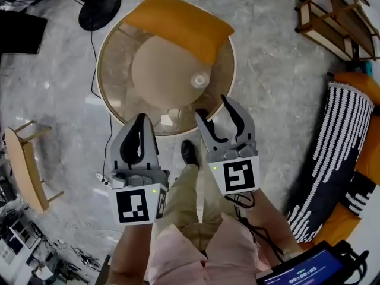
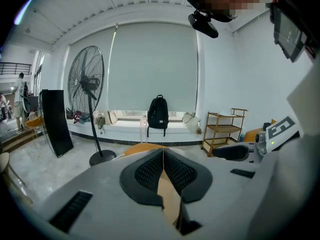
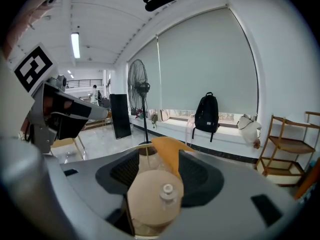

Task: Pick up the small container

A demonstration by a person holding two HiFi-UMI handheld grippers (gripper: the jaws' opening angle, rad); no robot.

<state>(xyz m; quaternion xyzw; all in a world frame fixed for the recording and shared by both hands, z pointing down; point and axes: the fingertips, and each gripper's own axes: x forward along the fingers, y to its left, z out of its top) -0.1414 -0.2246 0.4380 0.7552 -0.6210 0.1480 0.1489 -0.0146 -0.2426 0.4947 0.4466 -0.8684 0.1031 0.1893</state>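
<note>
The small container (image 1: pixel 200 80), clear with a pale cap, stands on the round glass table (image 1: pixel 113 52), right of its middle. In the right gripper view the small container (image 3: pixel 166 190) shows low between the two jaws, some way ahead of them. My right gripper (image 1: pixel 215 107) is open over the table's near edge, short of the container, with nothing held. My left gripper (image 1: pixel 142 120) is shut and empty at the table's near rim; its pads (image 2: pixel 150 171) meet in the left gripper view.
An orange chair (image 1: pixel 178 22) stands at the table's far side. A fan base (image 1: pixel 99 8) is at the back left, a wooden shelf (image 1: pixel 335 19) at the back right, a striped cushion (image 1: pixel 332 153) to the right, and a wooden stool (image 1: pixel 27 168) to the left.
</note>
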